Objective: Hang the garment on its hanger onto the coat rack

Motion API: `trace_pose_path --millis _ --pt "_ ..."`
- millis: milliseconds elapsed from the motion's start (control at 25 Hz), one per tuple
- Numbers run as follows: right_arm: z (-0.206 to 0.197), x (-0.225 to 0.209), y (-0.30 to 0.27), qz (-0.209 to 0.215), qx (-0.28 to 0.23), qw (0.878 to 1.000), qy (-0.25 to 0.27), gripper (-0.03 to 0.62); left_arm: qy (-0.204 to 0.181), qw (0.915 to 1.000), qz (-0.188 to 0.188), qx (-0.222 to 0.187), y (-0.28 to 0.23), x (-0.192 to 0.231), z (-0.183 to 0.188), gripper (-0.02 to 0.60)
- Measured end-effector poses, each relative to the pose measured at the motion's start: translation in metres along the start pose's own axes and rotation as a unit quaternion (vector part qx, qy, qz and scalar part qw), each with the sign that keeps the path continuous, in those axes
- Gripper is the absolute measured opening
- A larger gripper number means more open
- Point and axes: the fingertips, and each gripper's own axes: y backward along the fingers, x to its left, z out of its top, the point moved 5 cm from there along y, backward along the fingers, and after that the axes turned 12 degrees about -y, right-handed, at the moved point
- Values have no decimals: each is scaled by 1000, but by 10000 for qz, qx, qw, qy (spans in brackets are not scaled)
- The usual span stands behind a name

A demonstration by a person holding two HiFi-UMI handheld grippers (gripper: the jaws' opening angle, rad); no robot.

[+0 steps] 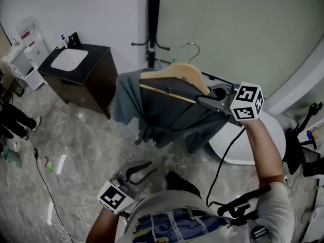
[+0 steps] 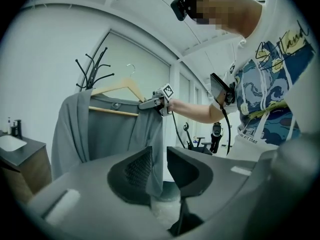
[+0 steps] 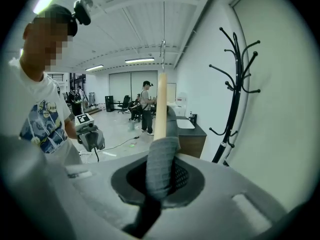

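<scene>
Two grippers are up. The right arm reaches forward with its forearm raised, and the right gripper [image 1: 204,100] is clamped on one shoulder end of the wooden hanger [image 1: 174,75], where the grey garment [image 1: 162,113] wraps it. The pads probably press the wood through the cloth. The garment hangs in the air in front of the coat rack [image 1: 152,22], with the hanger's hook clear of the pegs. The left hand stays low by the torso. The left gripper [image 1: 143,170] points roughly level at the garment, its jaws apart and empty.
</scene>
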Motion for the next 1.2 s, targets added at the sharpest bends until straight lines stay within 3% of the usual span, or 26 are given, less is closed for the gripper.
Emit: trace_pose_path --millis 120,280,440,640,800,1200 --pt "43 -47 -20 45 43 9999 104 11 -37 10000 4 66 -12 30 4 92" --pt "66 -72 -29 -20 19 9996 268 11 -77 9998 209 3 -15 37 -6 92" --pt "100 -123 -47 43 86 9992 401 11 12 9987 505 -88 -34 74 -4 93" --pt "136 -180 -72 217 156 9986 448 11 46 9983 584 -59 -70 116 2 92" --pt "149 -226 -99 309 283 9983 407 11 -80 9977 669 -39 -100 140 6 93" --pt "157 -313 -160 376 486 9978 242 11 60 9920 1255 86 -124 187 1 92"
